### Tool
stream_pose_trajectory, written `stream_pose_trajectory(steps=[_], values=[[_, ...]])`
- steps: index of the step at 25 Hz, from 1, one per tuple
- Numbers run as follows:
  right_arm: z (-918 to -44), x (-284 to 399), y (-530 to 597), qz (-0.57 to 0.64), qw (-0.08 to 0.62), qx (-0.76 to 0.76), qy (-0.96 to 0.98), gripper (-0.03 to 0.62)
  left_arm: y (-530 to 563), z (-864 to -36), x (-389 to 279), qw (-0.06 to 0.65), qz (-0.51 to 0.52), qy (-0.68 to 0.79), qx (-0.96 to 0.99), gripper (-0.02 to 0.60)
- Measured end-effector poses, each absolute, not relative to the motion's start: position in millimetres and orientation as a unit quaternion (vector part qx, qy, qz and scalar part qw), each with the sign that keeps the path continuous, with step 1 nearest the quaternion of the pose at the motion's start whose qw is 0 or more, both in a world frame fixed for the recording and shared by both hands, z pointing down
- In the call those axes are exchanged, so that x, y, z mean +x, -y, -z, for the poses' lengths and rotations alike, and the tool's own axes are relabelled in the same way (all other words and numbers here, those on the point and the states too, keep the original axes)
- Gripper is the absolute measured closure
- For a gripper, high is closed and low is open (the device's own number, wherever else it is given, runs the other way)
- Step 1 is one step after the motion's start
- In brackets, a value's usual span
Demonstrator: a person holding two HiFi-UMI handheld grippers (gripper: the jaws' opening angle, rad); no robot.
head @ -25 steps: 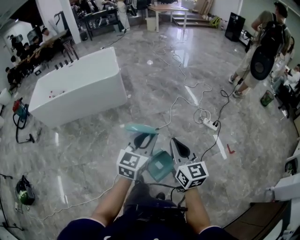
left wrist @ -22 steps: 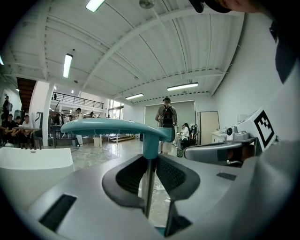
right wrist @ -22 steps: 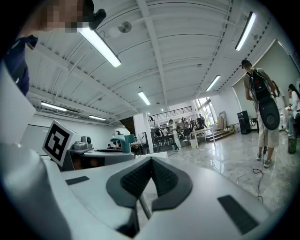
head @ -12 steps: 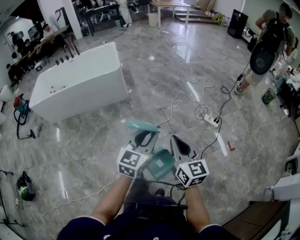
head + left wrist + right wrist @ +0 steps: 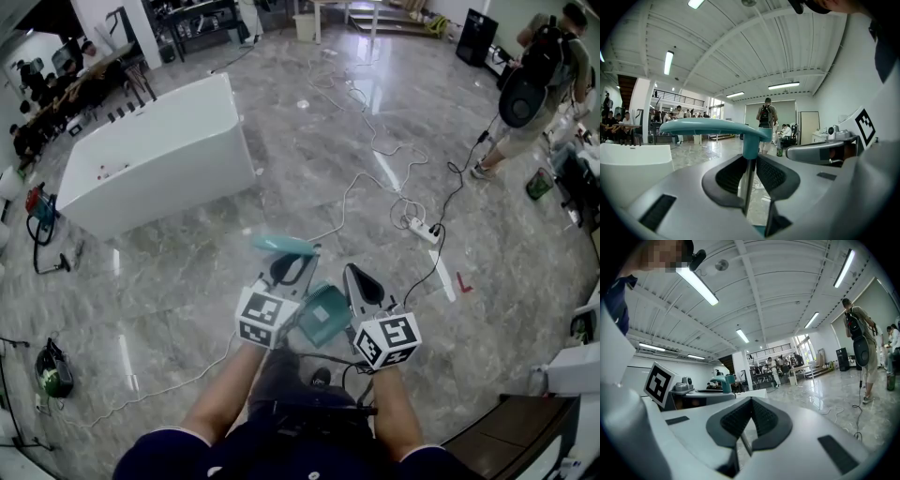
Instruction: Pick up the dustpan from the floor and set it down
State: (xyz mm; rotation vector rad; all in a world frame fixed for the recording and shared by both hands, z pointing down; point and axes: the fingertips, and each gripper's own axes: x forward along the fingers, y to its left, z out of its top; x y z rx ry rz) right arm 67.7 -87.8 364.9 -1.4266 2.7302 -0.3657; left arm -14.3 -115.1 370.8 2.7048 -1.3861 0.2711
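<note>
While the jaws of my left gripper (image 5: pixel 748 160) stand partly closed, they pinch the thin metal shaft (image 5: pixel 747 187) of the dustpan (image 5: pixel 322 317) just under its teal handle (image 5: pixel 712 125). I grip it high like this so the pan can hang by its own weight below my hands, and I judge it is already lifted clear of the floor (image 5: pixel 187 281). From there it should go down bottom-first when I lower it.

My right gripper (image 5: pixel 751 401) has its jaws together at the tips with nothing between them. It sits just beside the pan on the right, and I cannot tell whether it touches. I take it to be idle, parked close so it is out of the way.

My left gripper view shows the pinch itself, with the shaft running straight down between the pads. The head view hides that under the gripper body. The head view alone shows the pan between my two grippers and the bare marble under it. Farther out it shows a white cable (image 5: pixel 356 197) trailing to a power strip (image 5: pixel 420 230) ahead and a white bathtub (image 5: pixel 159 164) off to the left. My right gripper view catches only the handle top and the marker cube (image 5: pixel 660 379) of the left gripper, never the pan.
</note>
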Motion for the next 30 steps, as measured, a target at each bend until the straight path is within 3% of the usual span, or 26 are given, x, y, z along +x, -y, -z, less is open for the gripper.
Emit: stream_pose_trajectory(steps=[12,30], values=[[-397,66,111,0.134,0.004,-0.476,-0.869,0.588,150,-414,-21,0.065,-0.11,0.448,0.885,0.483],[-534,98,156,0.227,-0.047,-0.526,-0.818,0.588,239,-615,-21,0.12,-0.163,0.45,0.87,0.483]])
